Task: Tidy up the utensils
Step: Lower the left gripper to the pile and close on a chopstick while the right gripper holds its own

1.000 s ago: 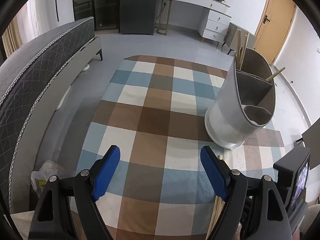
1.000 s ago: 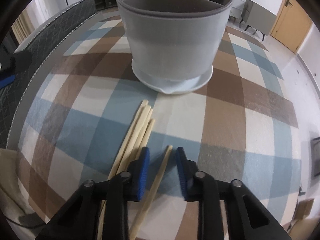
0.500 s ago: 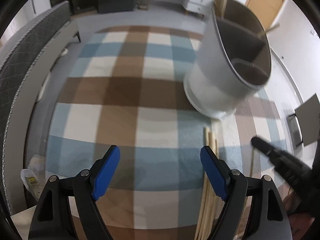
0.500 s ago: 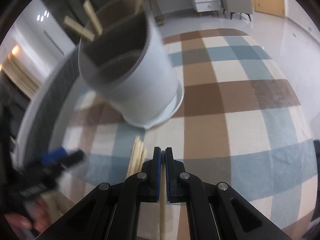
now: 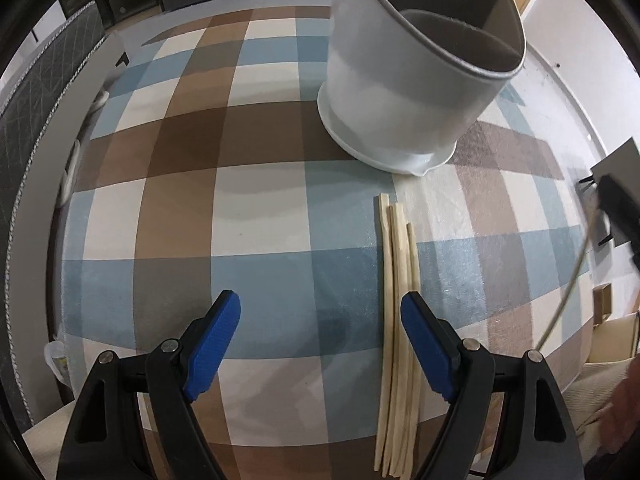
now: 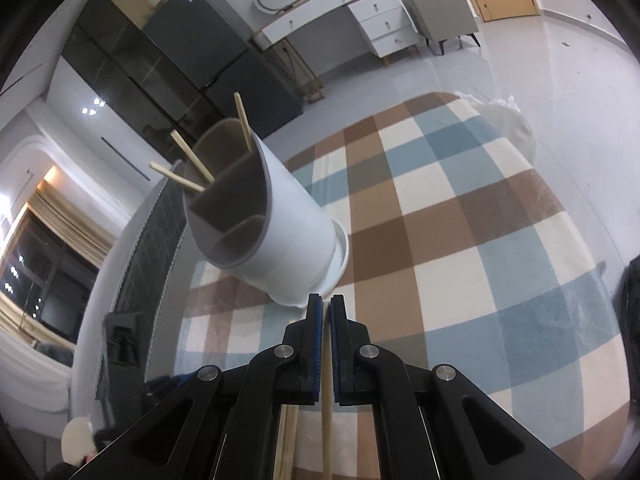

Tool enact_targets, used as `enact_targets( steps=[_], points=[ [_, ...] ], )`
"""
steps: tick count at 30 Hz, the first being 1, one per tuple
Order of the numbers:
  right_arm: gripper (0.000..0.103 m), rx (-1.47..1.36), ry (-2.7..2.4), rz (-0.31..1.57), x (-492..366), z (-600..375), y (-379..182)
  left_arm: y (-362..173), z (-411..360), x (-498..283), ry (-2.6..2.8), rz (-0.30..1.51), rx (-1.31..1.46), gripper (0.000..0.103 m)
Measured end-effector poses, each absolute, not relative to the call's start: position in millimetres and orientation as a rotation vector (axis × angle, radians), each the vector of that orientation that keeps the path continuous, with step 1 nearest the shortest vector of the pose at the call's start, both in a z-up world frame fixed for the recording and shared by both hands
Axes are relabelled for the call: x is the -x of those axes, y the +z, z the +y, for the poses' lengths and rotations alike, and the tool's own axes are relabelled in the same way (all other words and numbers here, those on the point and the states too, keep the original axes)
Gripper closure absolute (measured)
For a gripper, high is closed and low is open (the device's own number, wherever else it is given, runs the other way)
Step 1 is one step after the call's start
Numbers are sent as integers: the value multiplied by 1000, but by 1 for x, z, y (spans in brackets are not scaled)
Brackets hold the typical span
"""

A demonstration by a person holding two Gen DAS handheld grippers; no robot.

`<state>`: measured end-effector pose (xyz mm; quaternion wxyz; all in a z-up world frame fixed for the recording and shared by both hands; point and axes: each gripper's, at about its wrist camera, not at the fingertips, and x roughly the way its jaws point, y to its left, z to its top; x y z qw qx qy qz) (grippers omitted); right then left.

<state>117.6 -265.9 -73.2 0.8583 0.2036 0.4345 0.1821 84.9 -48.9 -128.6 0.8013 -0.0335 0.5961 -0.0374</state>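
Pale wooden chopsticks (image 5: 394, 320), matt white plastic holder (image 5: 400, 92), woven checked cloth (image 5: 256, 216)

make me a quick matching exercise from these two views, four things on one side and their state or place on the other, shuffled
Things:
1. left tongs
2. right tongs
3. white utensil holder
4. loose chopsticks

States or places:
A. clamped on a single chopstick
B. lying flat in a bundle on the checked cloth
C. open, nothing between them
D. standing upright with three sticks poking out

Pairs: 1-C, 2-A, 3-D, 4-B
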Motion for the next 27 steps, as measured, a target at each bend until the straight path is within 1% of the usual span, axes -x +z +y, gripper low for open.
enact_targets(
  steps=[6, 18, 22, 25, 27],
  points=[
    [100, -390, 421, 862, -107, -261, -56, -135, -51, -81, -67, 1310, 66, 24],
    [100, -421, 421, 834, -100, -272, -48, -144, -66, -71, -54, 1361, 4, 24],
    [100, -411, 419, 829, -100, -272, -47, -146, -72, -75, -64, 1353, 2, 24],
    [100, -408, 418, 828, -99, -272, -47, -147, -77, -80, -80, 1375, -25, 29],
    [100, -417, 418, 828, -100, -274, -47, -148, -79, -83, -80, 1381, -29, 29]
  ],
)
